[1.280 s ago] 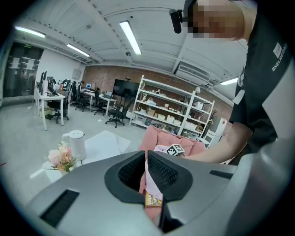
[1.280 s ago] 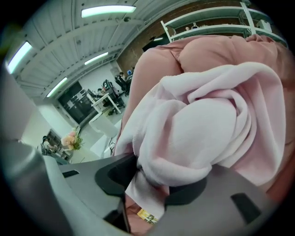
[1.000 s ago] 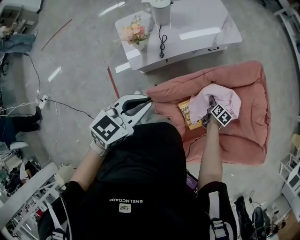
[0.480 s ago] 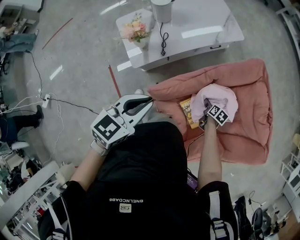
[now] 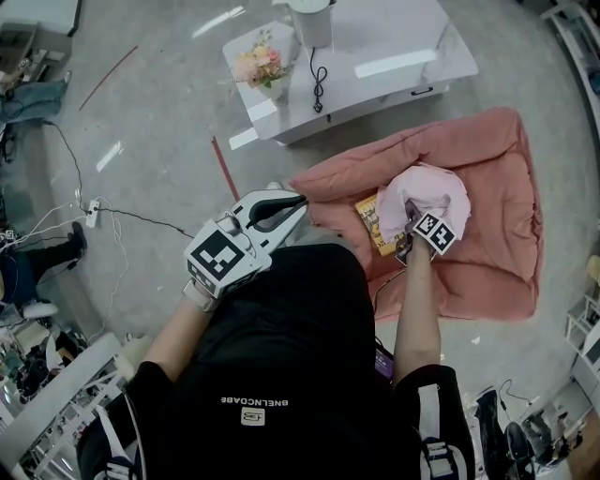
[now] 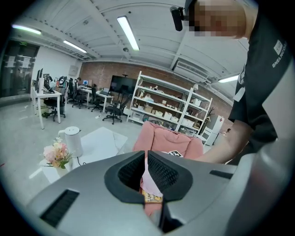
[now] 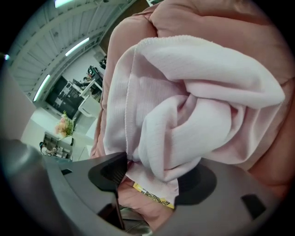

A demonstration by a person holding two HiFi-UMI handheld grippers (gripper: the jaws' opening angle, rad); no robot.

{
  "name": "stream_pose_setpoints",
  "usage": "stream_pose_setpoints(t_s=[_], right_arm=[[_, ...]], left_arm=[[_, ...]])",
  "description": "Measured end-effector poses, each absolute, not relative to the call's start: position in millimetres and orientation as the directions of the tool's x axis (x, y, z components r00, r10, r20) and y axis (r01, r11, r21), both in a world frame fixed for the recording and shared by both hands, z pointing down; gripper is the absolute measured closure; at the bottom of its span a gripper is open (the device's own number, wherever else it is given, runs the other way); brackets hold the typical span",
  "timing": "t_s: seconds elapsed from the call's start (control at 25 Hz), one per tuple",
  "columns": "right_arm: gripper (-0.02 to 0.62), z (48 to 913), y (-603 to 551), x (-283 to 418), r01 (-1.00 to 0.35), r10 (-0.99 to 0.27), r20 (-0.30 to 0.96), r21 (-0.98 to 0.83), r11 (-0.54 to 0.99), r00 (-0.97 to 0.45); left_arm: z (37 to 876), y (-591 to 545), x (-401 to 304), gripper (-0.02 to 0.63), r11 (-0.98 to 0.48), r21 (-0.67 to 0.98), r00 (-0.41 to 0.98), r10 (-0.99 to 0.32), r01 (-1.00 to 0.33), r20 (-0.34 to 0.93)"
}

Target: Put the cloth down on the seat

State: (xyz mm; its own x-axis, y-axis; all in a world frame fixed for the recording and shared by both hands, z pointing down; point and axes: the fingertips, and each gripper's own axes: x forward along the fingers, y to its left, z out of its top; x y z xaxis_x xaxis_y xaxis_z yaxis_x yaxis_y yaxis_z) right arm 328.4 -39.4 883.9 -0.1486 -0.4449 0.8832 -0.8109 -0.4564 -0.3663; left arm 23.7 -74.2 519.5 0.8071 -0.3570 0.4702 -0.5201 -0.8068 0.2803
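Observation:
A pale pink cloth (image 5: 427, 192) lies bunched on the salmon-pink seat cushion (image 5: 502, 234). My right gripper (image 5: 409, 223) sits at the cloth's near edge. In the right gripper view its jaws are opening wide; the hem of the cloth (image 7: 193, 106) hangs loosely between them and neither pad presses on it. My left gripper (image 5: 286, 202) hovers off the seat's left corner, above the floor. In the left gripper view the left gripper (image 6: 146, 177) shows only a thin slit between its pads and holds nothing.
A yellow printed packet (image 5: 368, 223) lies on the seat under the cloth's left edge. Beyond the seat stands a white low table (image 5: 394, 66) with a flower vase (image 5: 258, 67), a kettle (image 5: 309, 19) and a black cord. Cables trail over the floor at left.
The right gripper's jaws have spread apart and let go of the cloth, which now rests on the seat. The left gripper has barely moved.

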Motion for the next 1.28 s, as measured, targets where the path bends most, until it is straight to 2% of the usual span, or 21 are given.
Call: stream_pose_setpoints(t_s=[0.76, 1.28], right_arm=[[0.284, 793.7, -10.1, 353.4, -0.639, -0.639, 0.765, -0.53, -0.558, -0.077], [0.284, 648.1, -4.9, 319.7, -0.655, -0.819, 0.573, -0.614, -0.44, 0.014]], left_arm=[[501.3, -63.6, 53.0, 0.591, -0.884, 0.301, 0.892, -0.228, -0.357, 0.39], [476.9, -70.2, 53.9, 0.591, -0.928, 0.329, 0.944, -0.063, -0.175, 0.323]])
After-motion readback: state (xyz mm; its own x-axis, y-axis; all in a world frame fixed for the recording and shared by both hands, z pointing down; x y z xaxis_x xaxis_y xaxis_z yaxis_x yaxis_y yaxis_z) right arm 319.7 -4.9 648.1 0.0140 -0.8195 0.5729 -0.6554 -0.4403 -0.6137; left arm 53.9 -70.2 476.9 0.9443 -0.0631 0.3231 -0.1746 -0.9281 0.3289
